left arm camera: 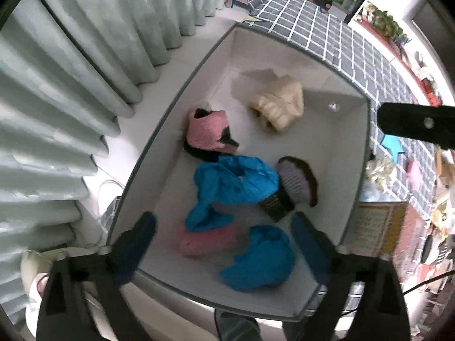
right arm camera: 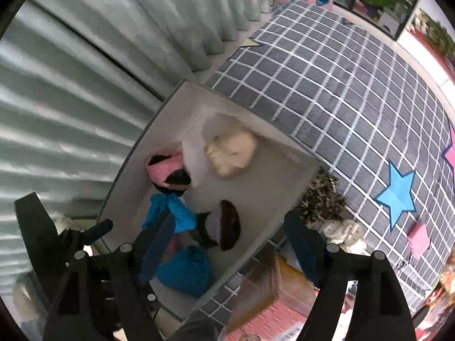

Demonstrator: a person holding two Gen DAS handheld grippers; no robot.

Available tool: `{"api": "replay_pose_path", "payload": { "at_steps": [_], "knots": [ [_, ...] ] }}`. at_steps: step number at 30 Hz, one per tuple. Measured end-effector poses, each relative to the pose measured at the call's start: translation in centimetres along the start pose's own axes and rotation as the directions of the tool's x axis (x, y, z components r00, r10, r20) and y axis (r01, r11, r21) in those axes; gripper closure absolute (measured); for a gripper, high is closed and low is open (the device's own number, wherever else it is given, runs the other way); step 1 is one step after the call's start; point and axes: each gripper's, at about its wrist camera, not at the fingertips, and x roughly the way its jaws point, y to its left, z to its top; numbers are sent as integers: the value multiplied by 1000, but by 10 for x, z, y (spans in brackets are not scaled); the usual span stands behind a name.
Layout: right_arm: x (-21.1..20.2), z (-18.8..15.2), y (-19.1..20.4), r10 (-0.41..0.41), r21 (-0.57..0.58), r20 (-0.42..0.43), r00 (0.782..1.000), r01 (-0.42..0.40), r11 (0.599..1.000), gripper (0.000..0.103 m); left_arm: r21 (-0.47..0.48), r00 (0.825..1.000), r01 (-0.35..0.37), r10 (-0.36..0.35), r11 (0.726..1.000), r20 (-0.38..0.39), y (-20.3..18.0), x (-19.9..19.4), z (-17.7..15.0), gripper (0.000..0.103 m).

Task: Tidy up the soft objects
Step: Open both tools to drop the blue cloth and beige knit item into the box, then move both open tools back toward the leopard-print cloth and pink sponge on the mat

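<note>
your left gripper [left arm camera: 223, 227] hangs over the near end of the white storage box [left arm camera: 352, 153], its blue-padded fingers [left arm camera: 142, 236] spread wide with nothing between them. in the box, a crumpled blue soft piece [left arm camera: 257, 258] lies at the near end, right under that gripper, with a pink piece [left arm camera: 204, 240] just beside it toward the left wall. a second, larger blue bundle [left arm camera: 233, 183] sits in the middle of the box floor, touching the pink piece below it and a grey-and-brown knitted item [left arm camera: 298, 182] on its right, which has a dark label at its base. farther in, a pink-and-black item [left arm camera: 209, 135] rests against the left wall, and a cream bundle [left arm camera: 280, 103] lies near the far end, apart from the others. your right gripper [right arm camera: 227, 248] is also released, its fingers [right arm camera: 301, 247] wide apart and empty, held above the box's near right edge; through it you see the same pile, the left gripper's dark body at the lower left. the box stands on a grey checked mat [right arm camera: 355, 99] with a blue star [right arm camera: 398, 193] on it, beside a pale pleated curtain [left arm camera: 71, 85]. outside the box's right wall, a speckled soft item [right arm camera: 324, 196] and a cream polka-dot one [right arm camera: 347, 234] lie on the mat, just beside each other.
</note>
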Motion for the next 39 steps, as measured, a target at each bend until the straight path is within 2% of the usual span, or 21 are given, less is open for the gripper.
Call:
{"api": "replay_pose_path", "payload": {
  "at_steps": [2,3,4,5,8,12,15,19,26,30,33,39],
  "knots": [
    [-9,-2,-18,8,42,11,1000,-8,999,23,-8,999,36,-36,999,6,-2,-5,1,0],
    [-13,-3,-29,2,66,16,1000,-3,998,19,-9,999,50,-50,999,17,-5,-9,1,0],
    [-17,-5,-45,-11,96,17,1000,9,995,12,-10,998,61,-60,998,28,-7,-12,2,0],
    [-18,-7,-58,-29,121,18,999,26,992,1,-9,997,64,-63,998,35,-10,-14,3,0],
    [-16,-14,-101,-67,212,-2,998,66,975,1,-5,997,69,-69,998,41,-20,-19,6,0],
    [12,-29,-147,-39,326,-85,996,65,943,1,22,998,54,-55,998,29,-37,-20,10,0],
    [36,-39,-163,-31,343,-143,989,79,936,1,43,999,42,-43,998,17,-48,-20,10,0],
    [68,-45,-165,-8,324,-193,981,71,943,1,54,1000,28,-28,998,-4,-58,-17,6,0],
    [96,-26,-152,-8,245,-143,990,43,969,1,62,999,-12,14,998,-30,-70,-15,0,0],
    [117,-17,-143,-44,190,-154,987,74,979,1,76,998,-32,35,997,-43,-78,-13,0,0],
    [130,-18,-139,-131,127,-164,978,153,980,1,84,998,-37,41,996,-46,-84,-14,2,0],
    [124,-46,-173,-166,192,-162,973,196,961,1,113,999,-26,30,993,-35,-98,-17,10,0]
  ]
}}
